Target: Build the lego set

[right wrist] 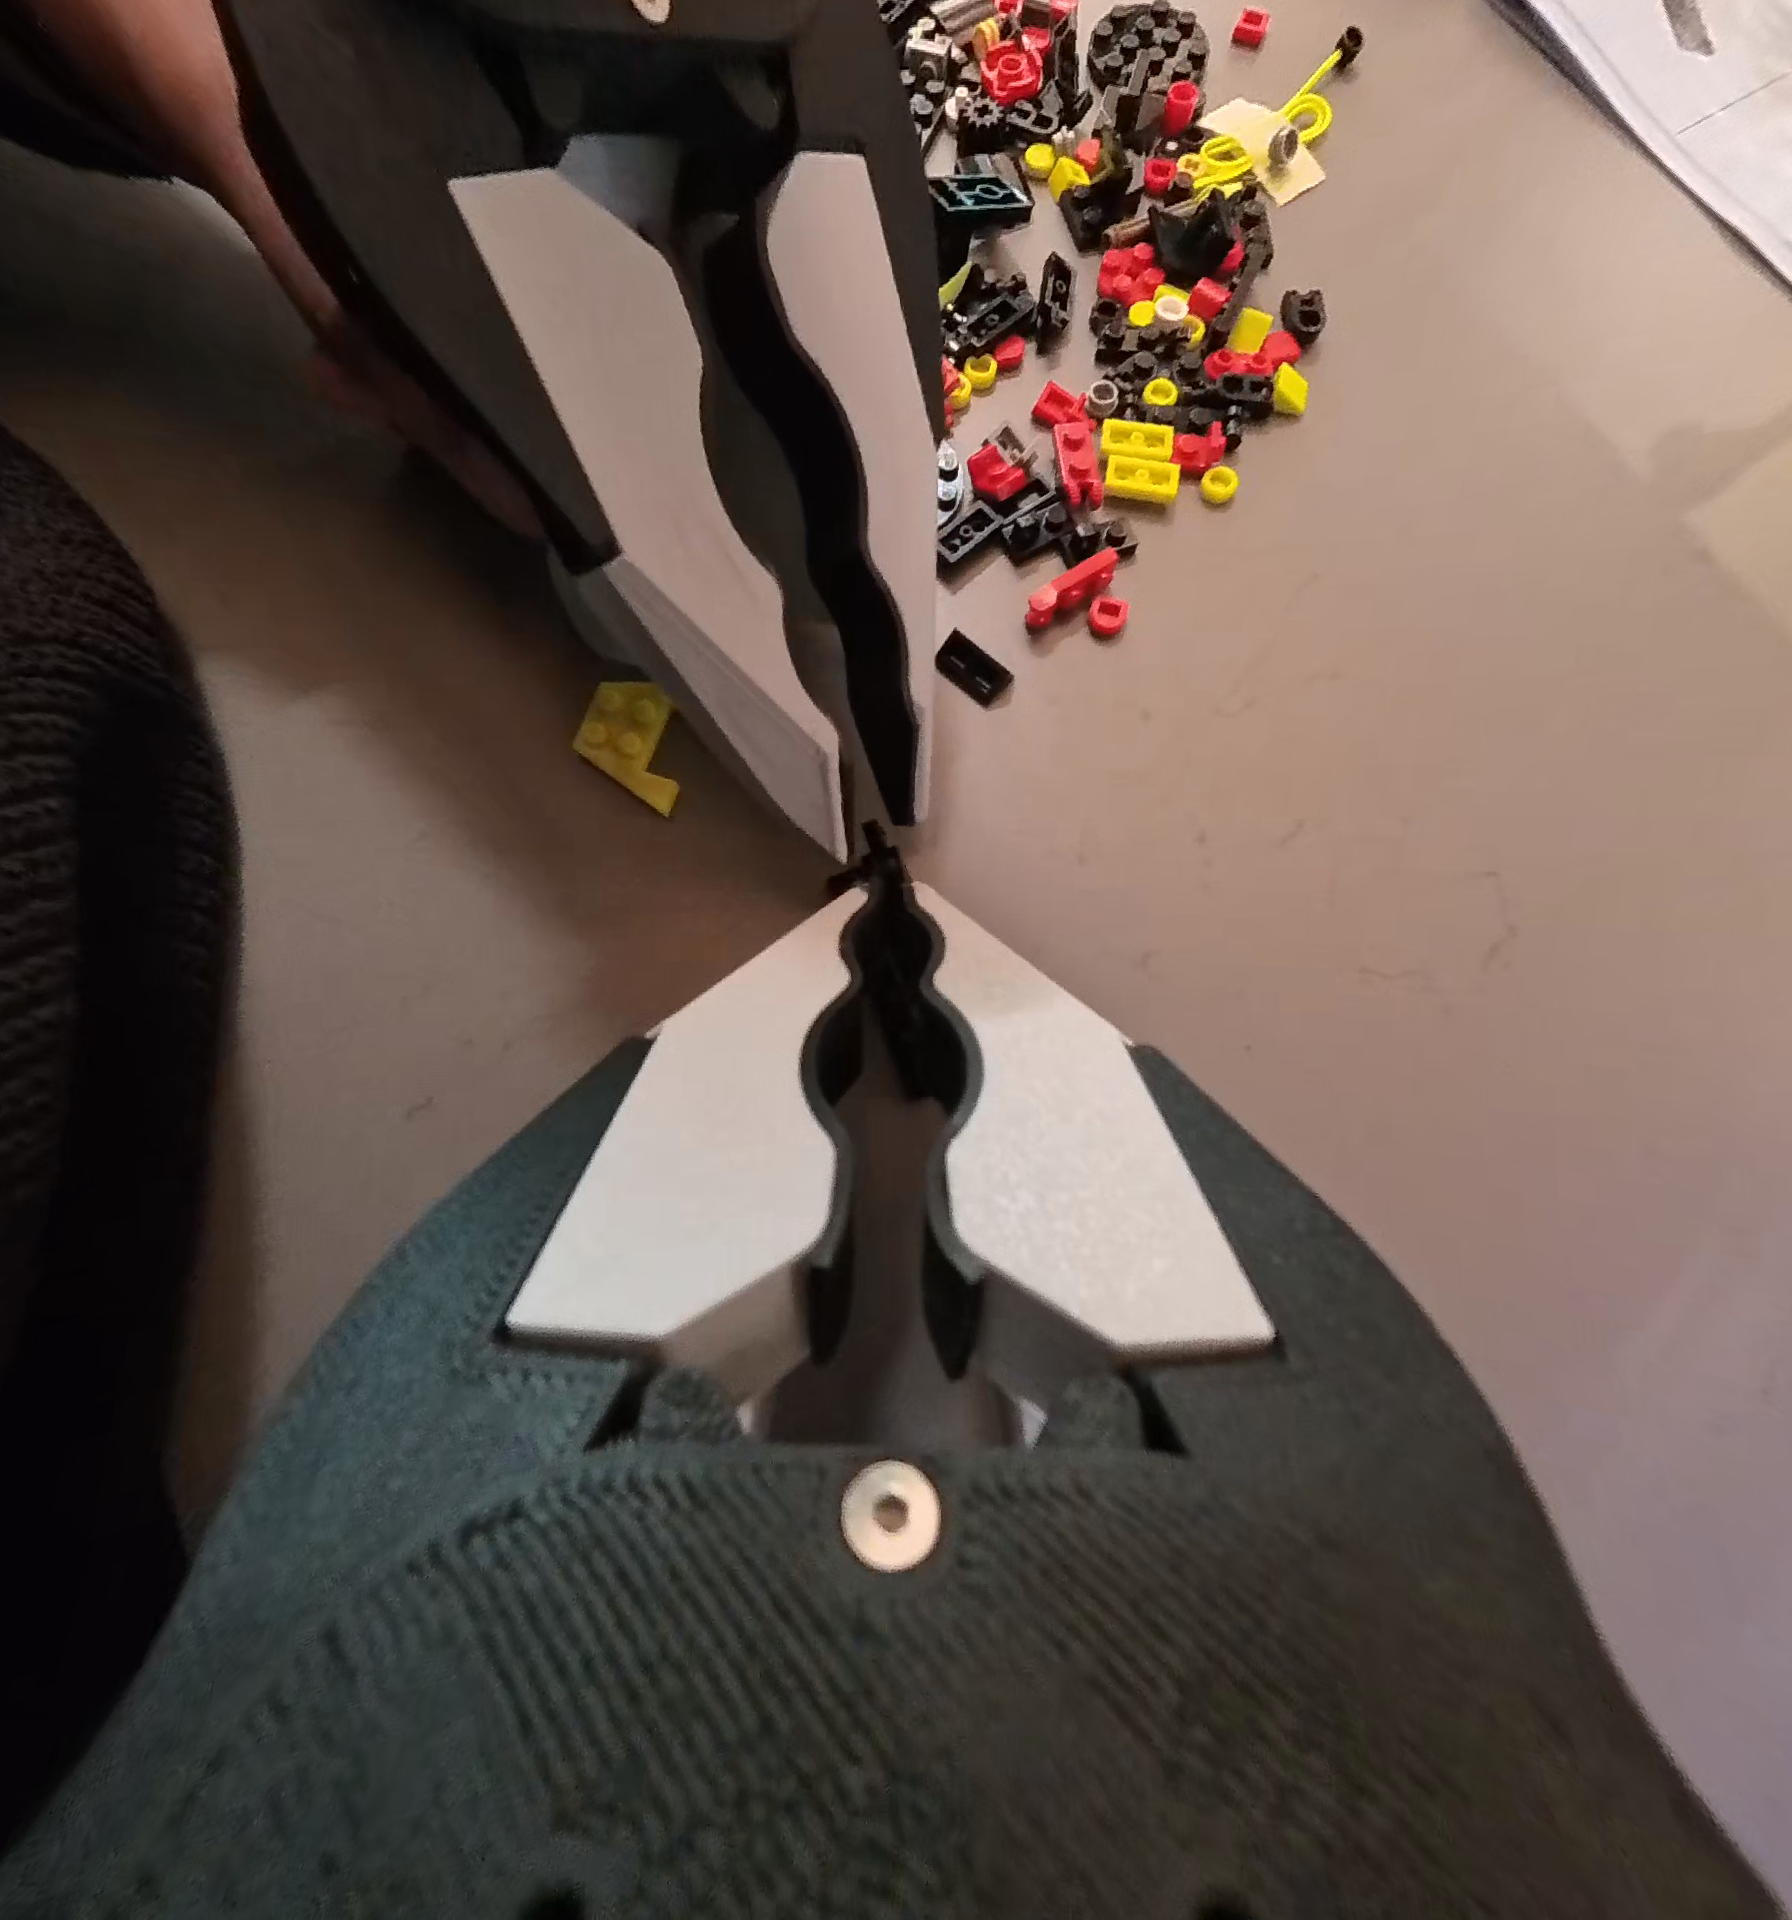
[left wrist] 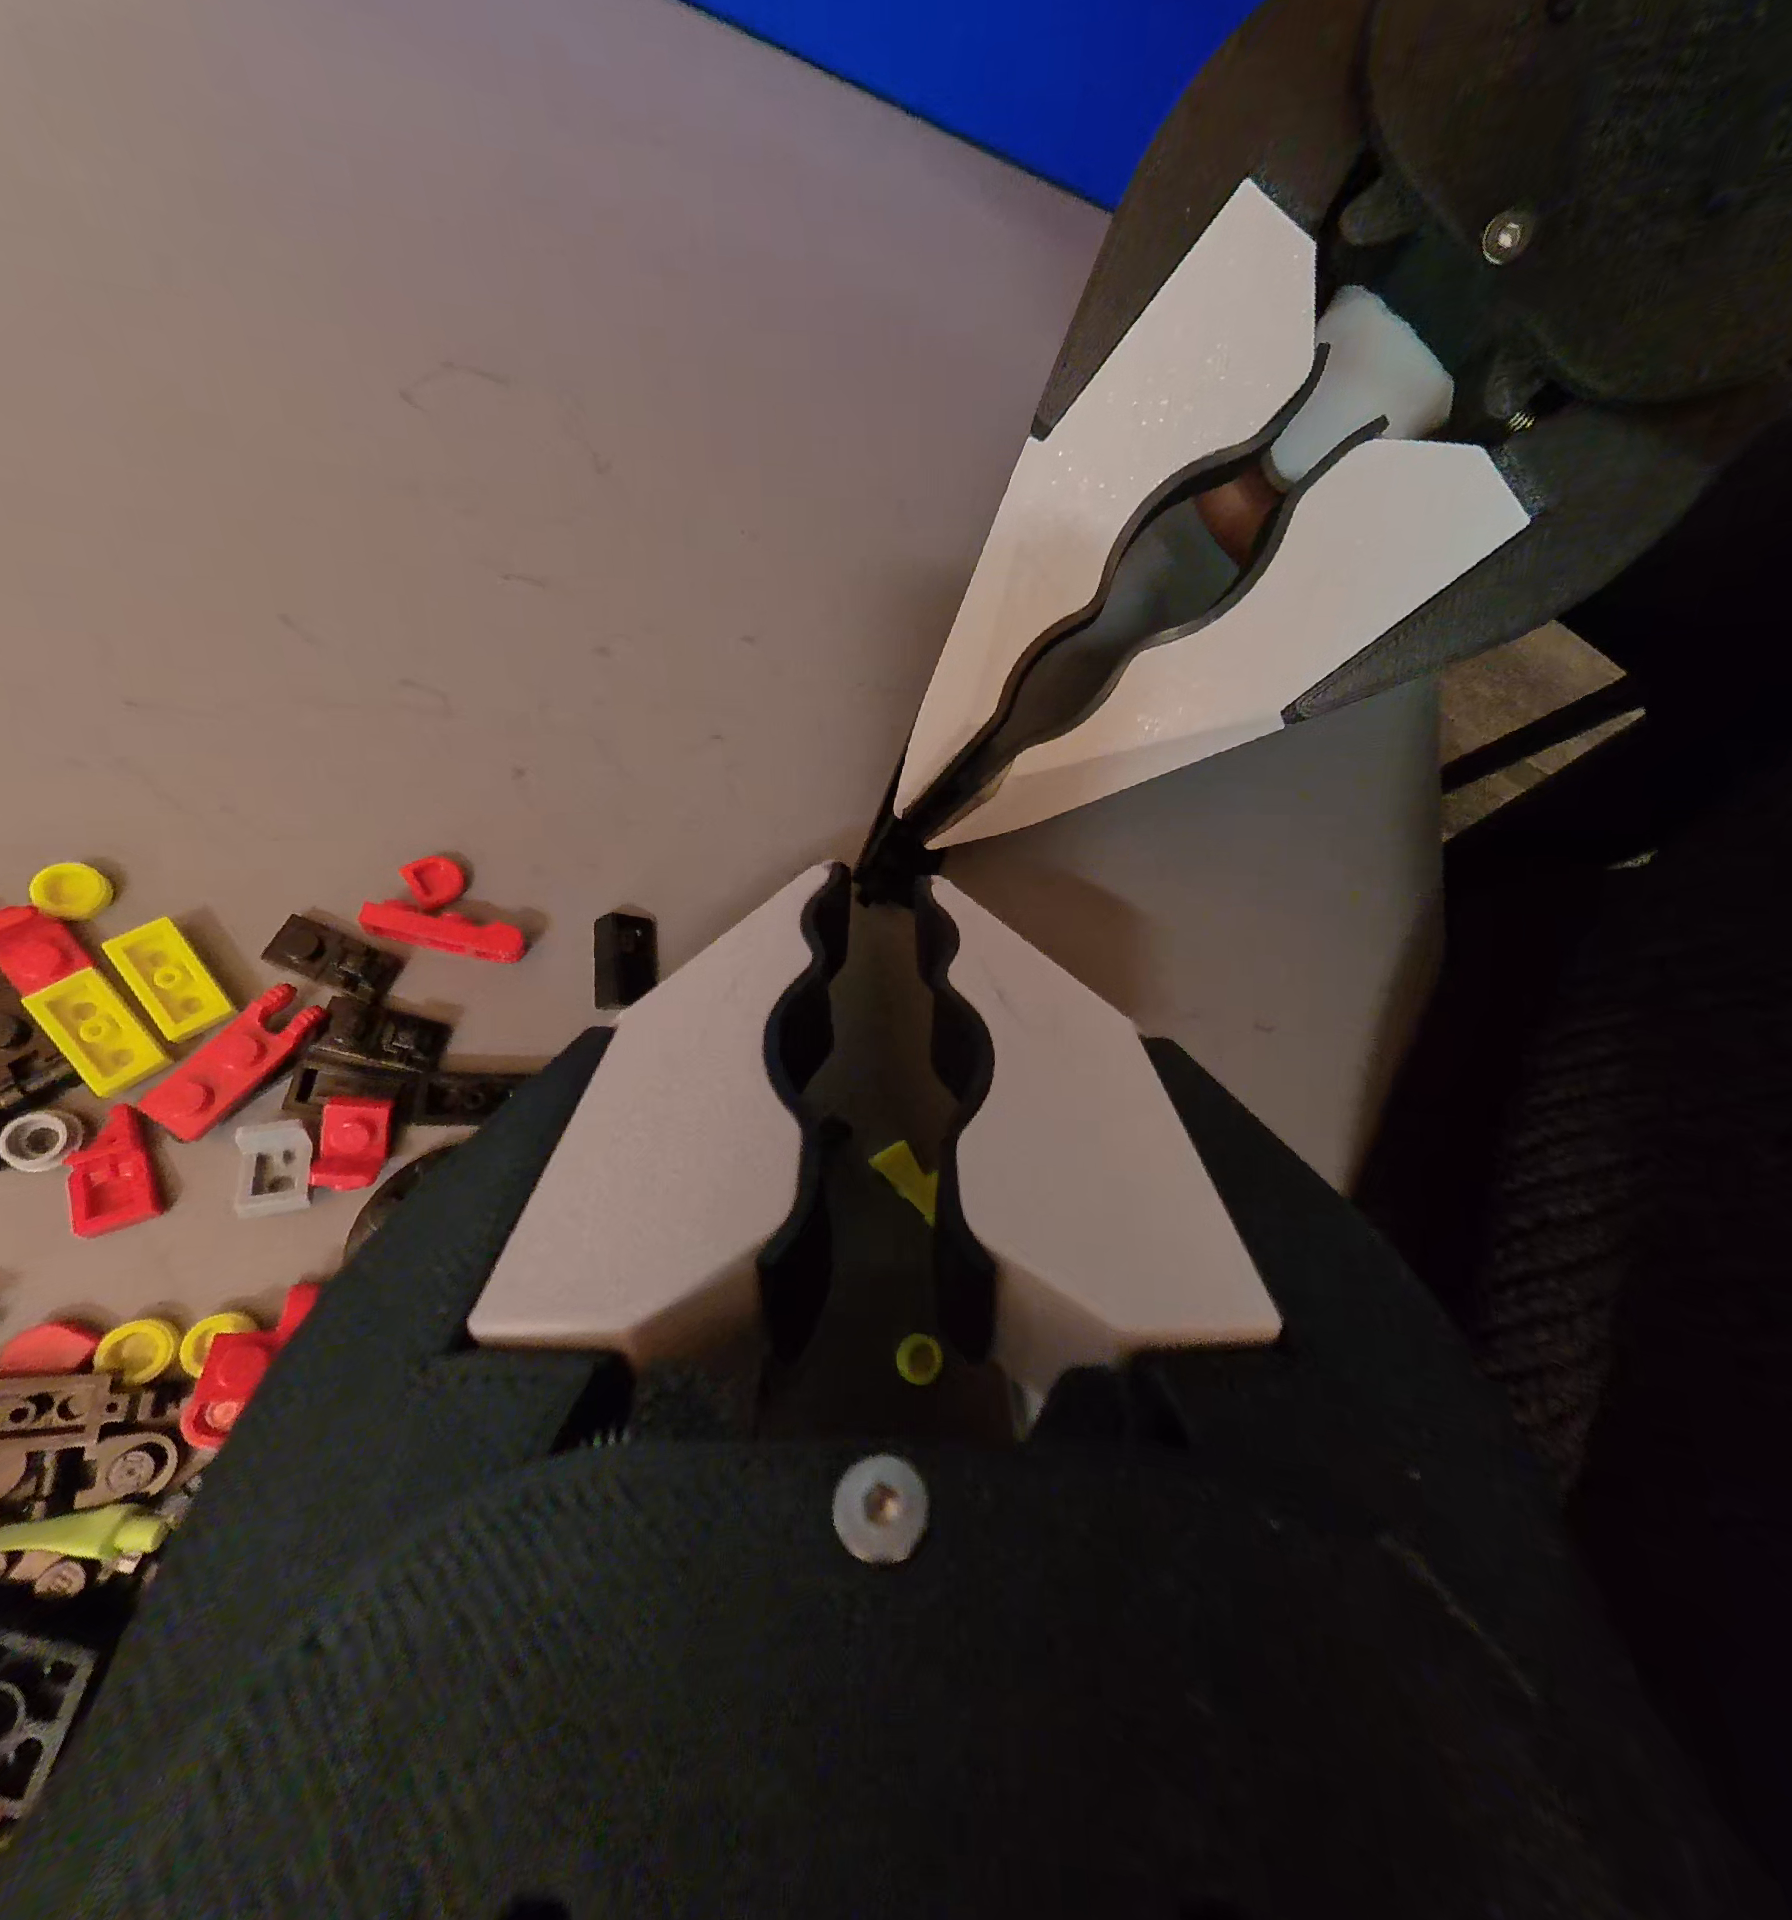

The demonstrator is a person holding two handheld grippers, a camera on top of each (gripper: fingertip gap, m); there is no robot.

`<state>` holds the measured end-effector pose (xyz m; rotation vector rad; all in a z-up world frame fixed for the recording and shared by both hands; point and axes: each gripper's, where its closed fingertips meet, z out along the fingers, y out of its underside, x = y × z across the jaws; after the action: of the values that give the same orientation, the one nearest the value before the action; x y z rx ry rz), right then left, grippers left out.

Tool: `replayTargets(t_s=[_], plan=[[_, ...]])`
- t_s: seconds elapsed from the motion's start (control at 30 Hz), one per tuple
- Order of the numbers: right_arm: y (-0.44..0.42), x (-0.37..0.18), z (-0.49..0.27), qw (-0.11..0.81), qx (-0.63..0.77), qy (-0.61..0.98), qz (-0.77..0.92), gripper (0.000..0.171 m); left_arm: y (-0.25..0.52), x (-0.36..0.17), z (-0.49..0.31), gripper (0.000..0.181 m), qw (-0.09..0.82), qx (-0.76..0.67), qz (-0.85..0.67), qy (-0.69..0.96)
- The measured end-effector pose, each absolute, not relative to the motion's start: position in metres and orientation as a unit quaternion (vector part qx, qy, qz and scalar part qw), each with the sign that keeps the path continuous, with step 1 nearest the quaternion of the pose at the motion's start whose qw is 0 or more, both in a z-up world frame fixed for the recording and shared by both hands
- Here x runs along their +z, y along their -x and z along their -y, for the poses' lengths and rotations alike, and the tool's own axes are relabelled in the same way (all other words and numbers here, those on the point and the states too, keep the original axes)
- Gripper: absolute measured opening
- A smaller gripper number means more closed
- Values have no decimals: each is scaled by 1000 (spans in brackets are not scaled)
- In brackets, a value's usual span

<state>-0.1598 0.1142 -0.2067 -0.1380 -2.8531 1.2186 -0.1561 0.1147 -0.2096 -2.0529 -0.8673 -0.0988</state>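
My two grippers meet tip to tip above the grey table (left wrist: 456, 416). In the left wrist view my left gripper (left wrist: 876, 888) comes from below and the right gripper (left wrist: 902, 831) from the upper right. Both are shut on a small black lego assembly (left wrist: 887, 868) pinched between the tips. In the right wrist view my right gripper (right wrist: 881, 899) holds a thin black piece (right wrist: 902, 997) that runs back between its fingers. Its front end (right wrist: 876, 857) touches the tips of the left gripper (right wrist: 871, 821). How the black parts join is hidden.
A pile of loose red, yellow and black pieces (left wrist: 196, 1039) lies to the left, also in the right wrist view (right wrist: 1131, 312). A lone black brick (right wrist: 973, 665) and a yellow wedge plate (right wrist: 627, 743) lie near the tips. Paper sheets (right wrist: 1754, 125) lie at the far right. A dark knit sleeve (right wrist: 40, 935) is close. Both grippers' tips are close together, under 4 cm apart.
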Motion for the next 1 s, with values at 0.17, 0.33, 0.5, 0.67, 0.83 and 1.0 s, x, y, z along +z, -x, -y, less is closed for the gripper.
replayTargets(t_s=[0.17,0.33,0.5,0.67,0.83,1.0], plan=[[162,-207,-114,26,391,43,919,1,156,-210,-115,9,439,-41,350,826],[165,-206,-114,31,391,45,919,2,156,-210,-115,7,438,-39,348,828],[168,-206,-115,34,393,46,918,9,157,-209,-115,4,441,-35,348,827],[172,-210,-120,10,394,66,917,21,157,-210,-115,2,438,-31,348,829],[169,-212,-121,-12,391,70,918,22,158,-210,-115,2,436,-27,348,830],[167,-213,-121,-12,388,67,919,21,158,-209,-114,2,440,-32,352,825]])
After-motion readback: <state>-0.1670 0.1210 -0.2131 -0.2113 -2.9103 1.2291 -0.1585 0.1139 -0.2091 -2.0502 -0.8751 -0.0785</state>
